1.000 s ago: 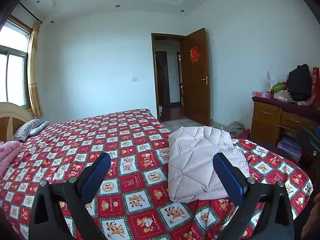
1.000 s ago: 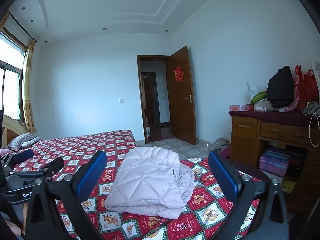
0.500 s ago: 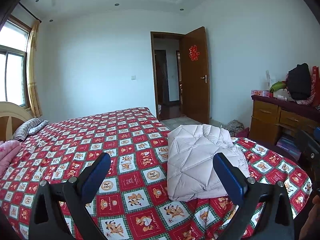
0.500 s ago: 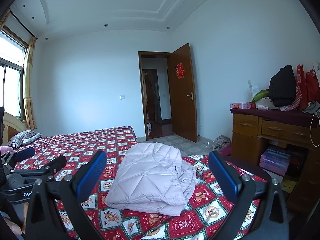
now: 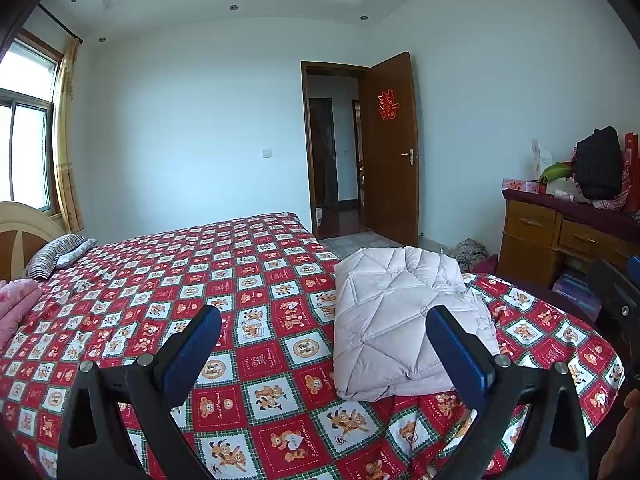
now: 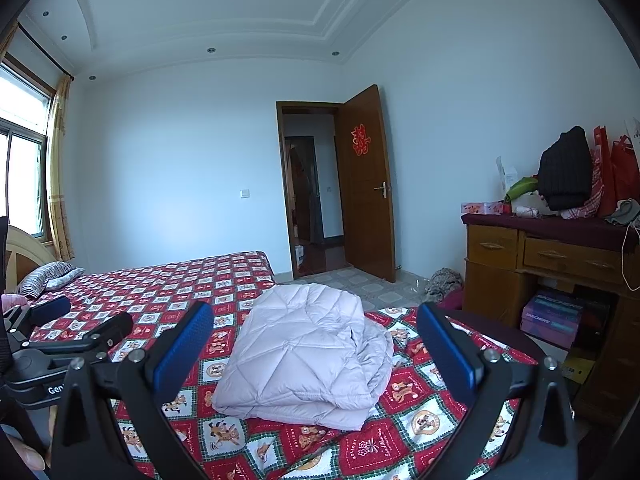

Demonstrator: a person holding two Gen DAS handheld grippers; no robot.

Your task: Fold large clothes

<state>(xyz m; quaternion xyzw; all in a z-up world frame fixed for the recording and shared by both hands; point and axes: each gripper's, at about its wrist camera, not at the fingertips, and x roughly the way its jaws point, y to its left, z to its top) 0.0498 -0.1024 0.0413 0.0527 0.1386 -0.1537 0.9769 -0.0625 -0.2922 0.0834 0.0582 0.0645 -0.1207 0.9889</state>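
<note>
A pale quilted down jacket lies folded into a compact rectangle near the foot corner of the bed; it also shows in the right wrist view. My left gripper is open and empty, held back from the jacket's near edge. My right gripper is open and empty, also held short of the jacket. The left gripper also shows in the right wrist view, at the far left.
The bed has a red patterned cover, with a striped pillow and a pink bundle at its head. A wooden dresser piled with bags stands to the right. An open door is behind the bed.
Both grippers have drawn back and tilted slightly, so the jacket sits a little lower and farther in both views. The jacket itself has not moved.
</note>
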